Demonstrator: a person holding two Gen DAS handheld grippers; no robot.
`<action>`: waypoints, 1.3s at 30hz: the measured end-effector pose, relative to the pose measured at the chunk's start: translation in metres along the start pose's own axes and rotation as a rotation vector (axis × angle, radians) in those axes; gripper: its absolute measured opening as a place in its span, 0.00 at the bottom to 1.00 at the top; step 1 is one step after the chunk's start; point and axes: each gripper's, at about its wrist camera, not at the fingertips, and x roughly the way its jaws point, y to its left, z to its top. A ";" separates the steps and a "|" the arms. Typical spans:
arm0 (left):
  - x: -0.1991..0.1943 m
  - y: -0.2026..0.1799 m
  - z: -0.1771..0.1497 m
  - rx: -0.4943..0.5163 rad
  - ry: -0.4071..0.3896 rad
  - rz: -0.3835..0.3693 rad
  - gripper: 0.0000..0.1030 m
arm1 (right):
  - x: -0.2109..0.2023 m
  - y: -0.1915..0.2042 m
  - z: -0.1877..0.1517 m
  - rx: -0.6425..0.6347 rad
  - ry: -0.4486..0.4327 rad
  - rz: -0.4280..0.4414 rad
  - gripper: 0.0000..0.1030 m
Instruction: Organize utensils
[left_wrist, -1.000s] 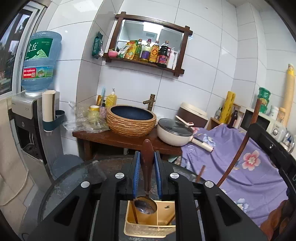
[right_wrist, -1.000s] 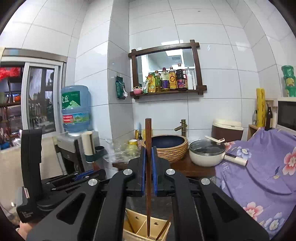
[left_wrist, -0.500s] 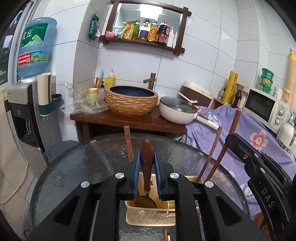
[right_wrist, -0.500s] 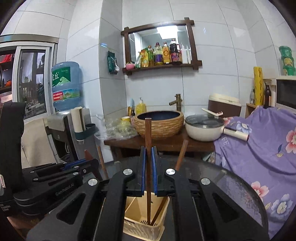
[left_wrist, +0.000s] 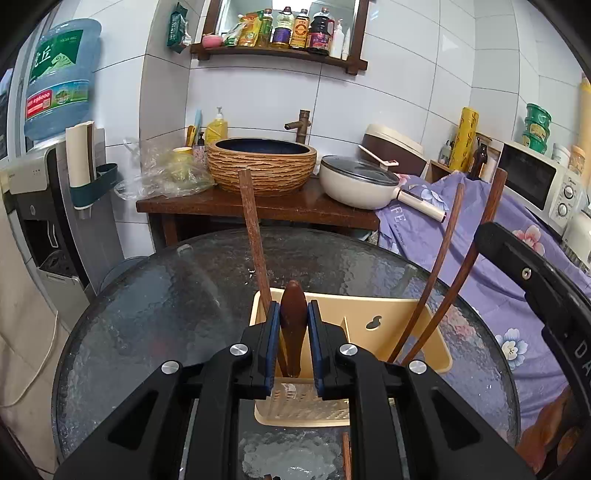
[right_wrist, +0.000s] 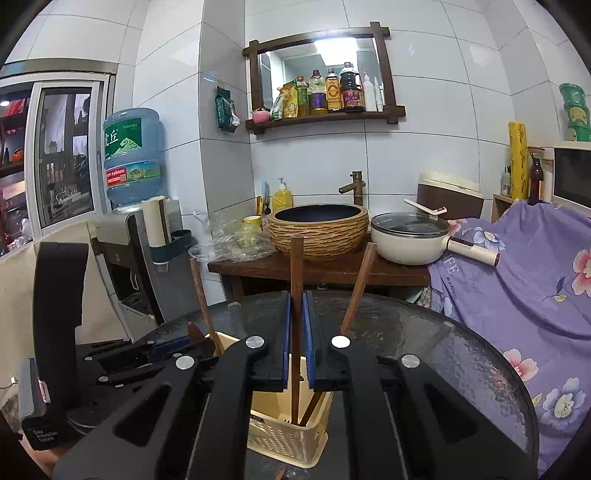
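Left gripper: the black two-finger left gripper has its blue pads clamped on the dark brown wooden handle of a spoon; the handle stands upright and reaches down into the holder.
Right gripper: the black right gripper has its blue pads pressed onto a thin brown wooden chopstick, upright, its lower end inside the holder.
Holder: a cream plastic utensil holder with a perforated base and inner dividers stands on the table directly beneath both grippers.
Already in the holder: one brown wooden chopstick leans in the left compartment just beside the spoon; another loose one leans in the right compartment beside the gripped chopstick.
Table: round dark textured-glass table.
Beyond: a woven-pattern basin with a dark blue inside and a cream lidded pan sit on a wooden counter against white tiles.
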 end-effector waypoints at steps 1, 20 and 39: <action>0.000 -0.001 0.000 0.008 0.003 0.000 0.14 | 0.000 0.000 0.000 -0.001 0.000 0.002 0.07; -0.076 0.035 -0.053 0.004 -0.044 0.101 0.81 | -0.039 -0.001 -0.054 0.004 0.227 0.007 0.63; -0.030 0.036 -0.166 0.072 0.315 0.033 0.27 | -0.003 0.014 -0.190 0.029 0.650 0.026 0.44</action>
